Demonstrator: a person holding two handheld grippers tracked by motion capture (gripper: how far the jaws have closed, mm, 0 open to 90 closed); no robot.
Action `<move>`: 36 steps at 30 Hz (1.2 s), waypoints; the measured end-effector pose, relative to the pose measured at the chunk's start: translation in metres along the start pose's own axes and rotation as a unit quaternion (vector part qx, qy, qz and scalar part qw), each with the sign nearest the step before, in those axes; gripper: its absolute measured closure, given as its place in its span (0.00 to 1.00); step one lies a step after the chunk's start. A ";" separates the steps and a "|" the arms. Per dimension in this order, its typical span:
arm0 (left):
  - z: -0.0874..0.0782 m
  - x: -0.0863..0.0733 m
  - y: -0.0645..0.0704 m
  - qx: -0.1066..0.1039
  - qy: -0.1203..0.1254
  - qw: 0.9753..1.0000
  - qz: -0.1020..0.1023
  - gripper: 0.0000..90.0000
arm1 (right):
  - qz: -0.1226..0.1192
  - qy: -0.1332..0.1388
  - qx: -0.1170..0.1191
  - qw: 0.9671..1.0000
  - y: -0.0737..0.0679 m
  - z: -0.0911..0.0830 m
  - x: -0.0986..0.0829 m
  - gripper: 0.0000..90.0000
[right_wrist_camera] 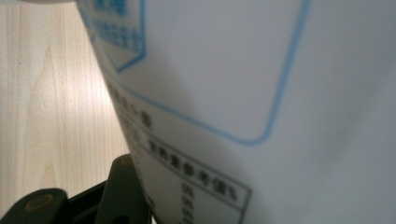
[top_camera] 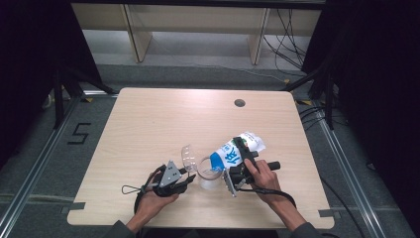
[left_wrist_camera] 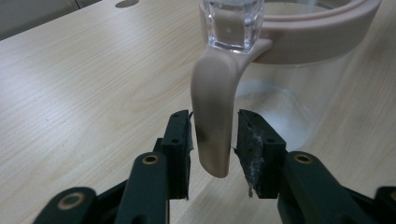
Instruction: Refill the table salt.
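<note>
A clear jug (top_camera: 210, 173) with a pinkish rim stands on the tabletop (top_camera: 148, 129) in the lower middle of the high view, its transparent lid (top_camera: 188, 155) flipped up at its left. A white and blue carton (top_camera: 236, 150) is tilted over it from the right, its blue end at the jug's mouth. The right gripper (top_camera: 241, 157) clasps the carton; the right gripper view, pressed close, gives the carton's (right_wrist_camera: 261, 93) white face with blue lines and blurred print, plus one black jaw at the lower left. The left gripper (top_camera: 184, 179) lies just left of the jug. The left gripper view adds what the high view cannot resolve: the jug's handle (left_wrist_camera: 212, 126) hanging between narrowly set jaws, with thin gaps on both sides.
</note>
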State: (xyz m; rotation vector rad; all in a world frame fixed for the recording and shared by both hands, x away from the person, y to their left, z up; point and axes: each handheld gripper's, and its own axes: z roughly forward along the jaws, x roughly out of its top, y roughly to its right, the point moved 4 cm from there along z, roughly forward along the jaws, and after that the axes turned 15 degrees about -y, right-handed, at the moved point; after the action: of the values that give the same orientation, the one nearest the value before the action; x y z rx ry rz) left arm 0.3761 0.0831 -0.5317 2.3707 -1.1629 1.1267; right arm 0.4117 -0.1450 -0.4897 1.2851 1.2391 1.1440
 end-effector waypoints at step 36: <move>-0.001 0.000 -0.001 -0.002 0.004 1.000 0.002 0.82 | -0.013 0.002 -0.008 1.000 0.001 -0.001 0.001 0.60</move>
State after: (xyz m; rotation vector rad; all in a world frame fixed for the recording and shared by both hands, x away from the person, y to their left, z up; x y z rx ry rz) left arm 0.3761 0.0845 -0.5309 2.3600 -1.1683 1.1322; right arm 0.4108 -0.1442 -0.4882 1.2512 1.2445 1.1366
